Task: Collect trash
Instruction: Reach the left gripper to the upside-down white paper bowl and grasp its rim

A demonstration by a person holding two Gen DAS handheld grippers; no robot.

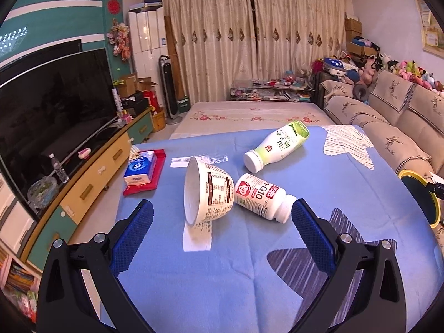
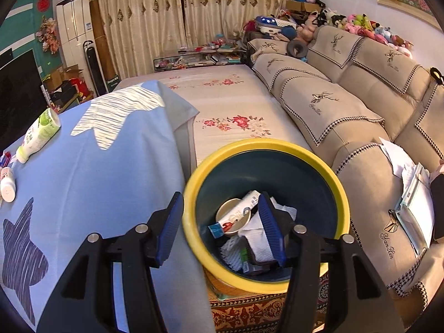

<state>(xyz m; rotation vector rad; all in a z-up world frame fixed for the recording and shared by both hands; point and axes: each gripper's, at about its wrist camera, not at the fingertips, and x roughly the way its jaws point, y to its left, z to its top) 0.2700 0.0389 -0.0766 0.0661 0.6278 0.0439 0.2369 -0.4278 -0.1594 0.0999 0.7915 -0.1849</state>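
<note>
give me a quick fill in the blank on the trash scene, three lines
1. The paper bowl lies on its ____ on the blue cloth.
2. The bin has a ____ rim.
3. The right gripper hangs over the bin with nothing between its fingers, so it is ____.

Missing words: side; yellow; open

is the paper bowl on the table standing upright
No, the bowl lies tipped on its side on the blue tablecloth, its open mouth facing left, next to the white pill bottle.

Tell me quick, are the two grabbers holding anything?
Left gripper: jaws open, holding nothing, above the table.
Right gripper: jaws open, holding nothing, over the trash bin.
</note>
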